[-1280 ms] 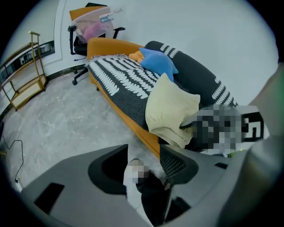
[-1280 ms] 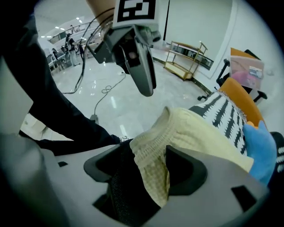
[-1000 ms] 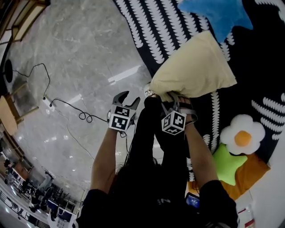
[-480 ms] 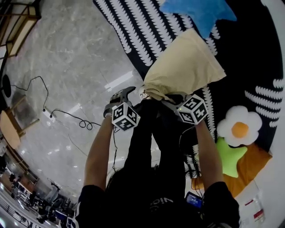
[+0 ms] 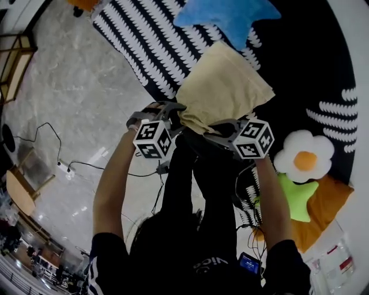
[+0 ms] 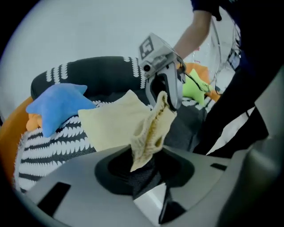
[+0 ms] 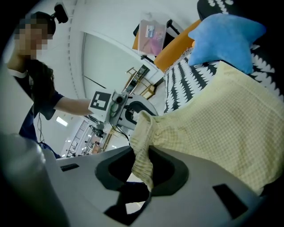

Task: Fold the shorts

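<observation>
The left gripper (image 5: 173, 112) is clamped on a bunched corner of the shorts (image 5: 222, 86). Its jaws have just been closing, with gathered cloth between them. The shorts are pale yellow with a fine check weave. They hang as one broad, fairly flat panel from the near edge held by both grippers, out over the near side of the striped rug (image 5: 144, 40), just short of a blue star cushion (image 5: 230, 14). No view settles whether the far hem rests on the rug. The right gripper (image 5: 214, 131) pinches the other end of that same ruffled edge (the waistband, by its look), and its jaws have also just been closing.

This looks like the lift before a fold. The next move seems to call for keeping both grips firm and the edge taut, then carrying it evenly over the panel.
</observation>
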A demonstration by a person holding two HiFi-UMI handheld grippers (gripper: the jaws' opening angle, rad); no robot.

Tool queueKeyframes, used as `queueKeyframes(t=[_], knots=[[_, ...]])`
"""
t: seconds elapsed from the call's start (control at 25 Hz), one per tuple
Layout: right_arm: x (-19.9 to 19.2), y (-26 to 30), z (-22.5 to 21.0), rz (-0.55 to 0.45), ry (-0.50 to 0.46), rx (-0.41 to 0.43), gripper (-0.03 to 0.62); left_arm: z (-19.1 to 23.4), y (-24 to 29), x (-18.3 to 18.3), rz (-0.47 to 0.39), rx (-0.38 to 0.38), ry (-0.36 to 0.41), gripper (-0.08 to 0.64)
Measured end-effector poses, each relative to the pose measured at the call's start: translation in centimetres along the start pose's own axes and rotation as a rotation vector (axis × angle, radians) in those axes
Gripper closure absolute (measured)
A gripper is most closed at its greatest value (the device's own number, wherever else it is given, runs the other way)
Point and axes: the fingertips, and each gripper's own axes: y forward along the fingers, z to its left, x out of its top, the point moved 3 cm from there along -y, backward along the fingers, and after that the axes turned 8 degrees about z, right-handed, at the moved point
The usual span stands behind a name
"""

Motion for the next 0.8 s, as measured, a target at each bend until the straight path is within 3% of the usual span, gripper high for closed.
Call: queueKeyframes(t=[0.04,0.12,0.32,0.44,0.6,0.72,0.8], knots=[[0.1,-0.2,-0.2,-0.025,0.019,0.007,0.492,0.5,-0.3,0.2,-0.018,-0.043,-0.037,0.451],[0.5,-0.7,-0.5,-0.068,0.052,0.020,0.491,1.1,-0.6,0.6,-0.022,-0.119,-0.060,0.501],[0.0,0.1,1.2,-0.043,0.091,0.088,0.488,-1.2,-1.5,-0.1,0.099,-0.263,0.081,0.518],[-1.7,2.4,3.7,-0.049,0.145,0.134,0.486,-3.6,-2.3,-1.4,0.164,-0.356,0.125,0.518],[-3.4,4.5,6.1,-0.133,0.305,0.147,0.485,-6.1,-3.0,-2.7,0.239,-0.475,0.090,0.518],[-4.0,5.5,7.9,-0.161,0.344,0.143,0.482,-7.6,-4.1,-3.2,0.269,-0.538,0.066,0.518],[-3.9,5.2,8.0,-0.182,0.350,0.121,0.477,-7.3,-4.4,-2.9,0.259,-0.542,0.047,0.517]])
